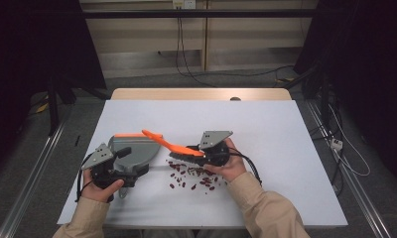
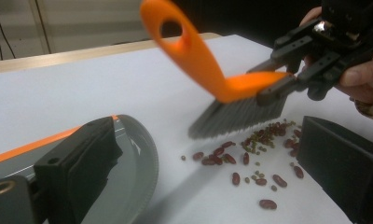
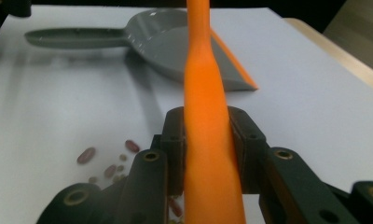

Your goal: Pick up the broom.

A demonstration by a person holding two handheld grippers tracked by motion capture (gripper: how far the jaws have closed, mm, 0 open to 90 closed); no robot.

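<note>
Two hand-held gripper jaws clamp the orange brush (image 3: 208,140) above beans (image 1: 191,177)

Both sleeves (image 1: 266,210) are a plain tan/beige, cuffs ending right at the wrists. The left gripper (image 1: 118,161) and right gripper (image 1: 206,151) are chunky matte black, each topped with a grey three-cornered plate and trailing black cable. Up close the black jaws have round screw holes, some ringed with brass-coloured metal.
</note>
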